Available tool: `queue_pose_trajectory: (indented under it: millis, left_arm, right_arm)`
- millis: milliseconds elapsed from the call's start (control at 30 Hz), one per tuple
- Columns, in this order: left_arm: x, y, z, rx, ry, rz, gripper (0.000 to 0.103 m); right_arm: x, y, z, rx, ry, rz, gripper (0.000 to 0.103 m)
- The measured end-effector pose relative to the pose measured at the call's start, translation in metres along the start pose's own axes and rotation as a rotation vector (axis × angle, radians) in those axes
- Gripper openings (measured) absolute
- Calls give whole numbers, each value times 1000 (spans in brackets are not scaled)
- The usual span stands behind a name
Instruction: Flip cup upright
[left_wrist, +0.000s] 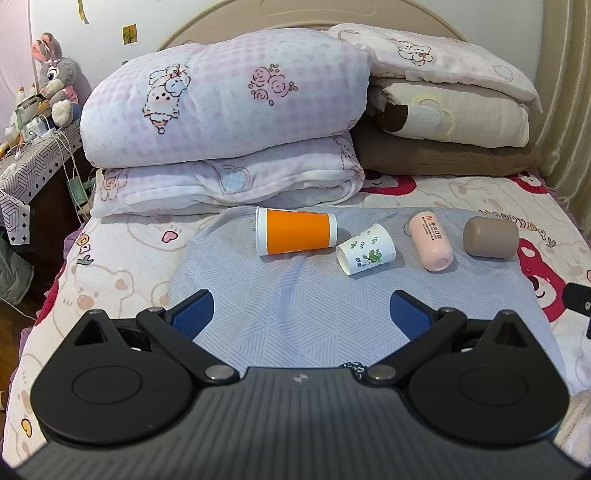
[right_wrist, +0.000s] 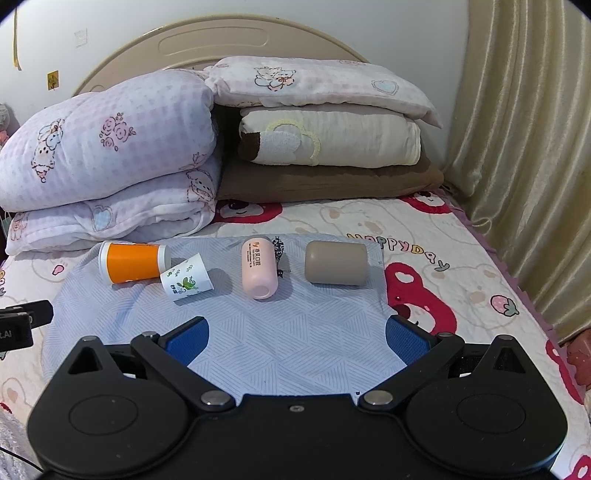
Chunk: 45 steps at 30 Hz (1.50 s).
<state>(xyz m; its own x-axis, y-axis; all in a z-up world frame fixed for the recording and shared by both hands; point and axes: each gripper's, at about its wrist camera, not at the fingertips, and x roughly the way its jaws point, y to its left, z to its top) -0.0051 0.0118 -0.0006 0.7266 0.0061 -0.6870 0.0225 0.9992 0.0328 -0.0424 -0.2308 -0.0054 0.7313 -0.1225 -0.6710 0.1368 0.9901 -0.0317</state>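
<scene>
Left tongs (left_wrist: 301, 312): held wide apart with nothing between the blue pads, raised above the near part of the mat
Right tongs (right_wrist: 297, 338): likewise spread wide and gripping nothing, above the near edge of the mat
Mat (left_wrist: 295, 295): a pale blue-grey patterned cloth laid flat on the bed, carrying all four cups
Orange cup (left_wrist: 295, 232): lying on its side at the far left of the mat, white rim turned to the left, base touching or just beside the small paper cup
Paper cup (left_wrist: 365, 249): white with a green leaf print, tipped on its side, mouth turned toward the near left
Pink cup (left_wrist: 430, 240): a slim pink cylinder with printed characters, lying on its side with one end pointed toward the camera, between the paper cup and the brown cup
Brown cup (left_wrist: 489, 236): a rounded taupe cup on its side at the right edge of the mat, apart from the pink cup
Bed (right_wrist: 424, 236): covered in a bear-print sheet
Bedding (left_wrist: 221, 110): folded quilts and pillows stacked behind the mat, against the headboard
</scene>
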Motion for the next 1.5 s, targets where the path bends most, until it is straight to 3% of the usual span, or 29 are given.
queue_pose_trajectory:
  millis: [1000, 1300, 1400, 1500]
  left_arm:
    - [2, 1, -4, 15, 2, 23, 103]
    - [9, 1, -3, -24, 48, -49, 103]
    - [8, -1, 5, 8, 66, -110, 103]
    - [7, -9, 21, 83, 62, -90, 103]
  right_arm:
    - [-1, 7, -1, -27, -11, 4, 103]
    - [9, 3, 0, -37, -1, 17, 103]
    - [11, -2, 5, -36, 0, 54, 103]
    - [11, -7, 11, -41, -13, 123, 103]
